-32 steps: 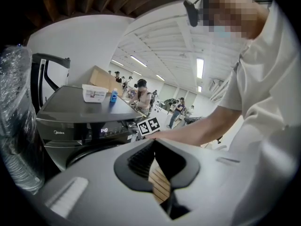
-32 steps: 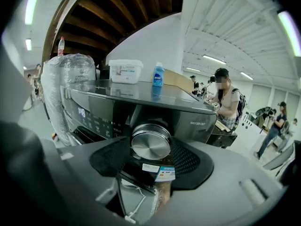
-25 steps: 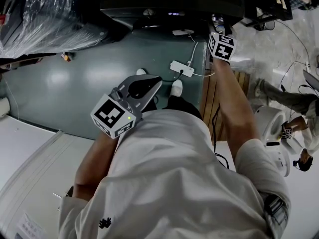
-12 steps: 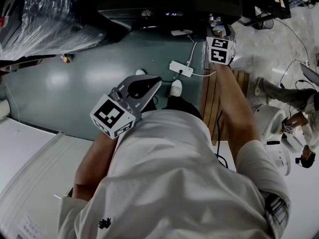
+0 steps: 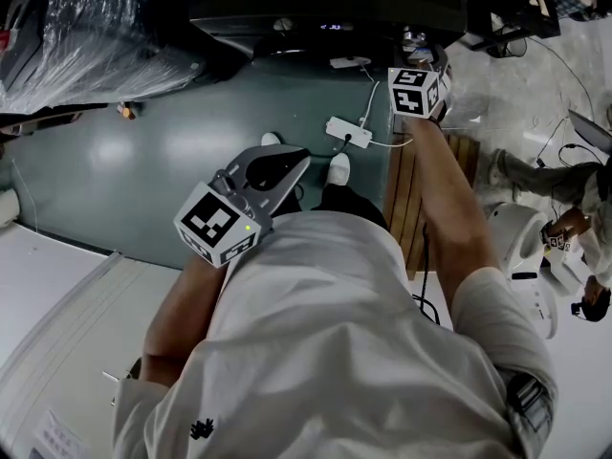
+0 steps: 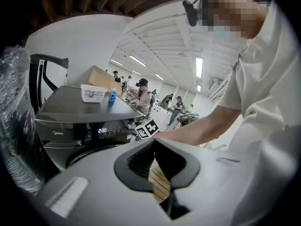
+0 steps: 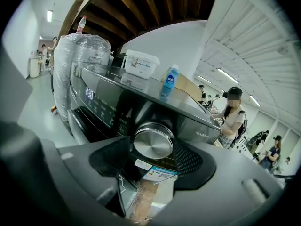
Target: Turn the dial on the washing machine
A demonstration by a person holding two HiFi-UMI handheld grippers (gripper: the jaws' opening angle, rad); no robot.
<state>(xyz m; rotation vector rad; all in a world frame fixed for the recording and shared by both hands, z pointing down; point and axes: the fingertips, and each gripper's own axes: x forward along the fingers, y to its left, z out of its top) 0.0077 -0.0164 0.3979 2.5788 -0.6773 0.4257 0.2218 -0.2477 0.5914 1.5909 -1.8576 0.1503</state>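
The dark washing machine point(image 5: 325, 8) stands at the top of the head view, its display point(image 6: 102, 131) lit. Its round silver dial point(image 7: 153, 141) sits on the front panel. My right gripper point(image 7: 153, 147) is open, and the dial shows in the gap between its two jaws. I cannot tell whether the pads touch the dial. In the head view that gripper's marker cube point(image 5: 414, 91) is at the machine's right front corner. My left gripper point(image 5: 279, 165) is held near the person's chest, away from the machine. Its jaws are shut with nothing between them.
A white box point(image 7: 141, 62) and a blue bottle point(image 7: 170, 81) stand on the machine's top. A plastic-wrapped appliance point(image 5: 86, 27) is to its left. On the green floor lie a white power strip point(image 5: 347, 130) and its cable, beside a wooden pallet point(image 5: 406, 199). Other people stand at the right.
The right gripper's marker cube has shifted a little left and turned against the machine. The left gripper has stayed where it was.
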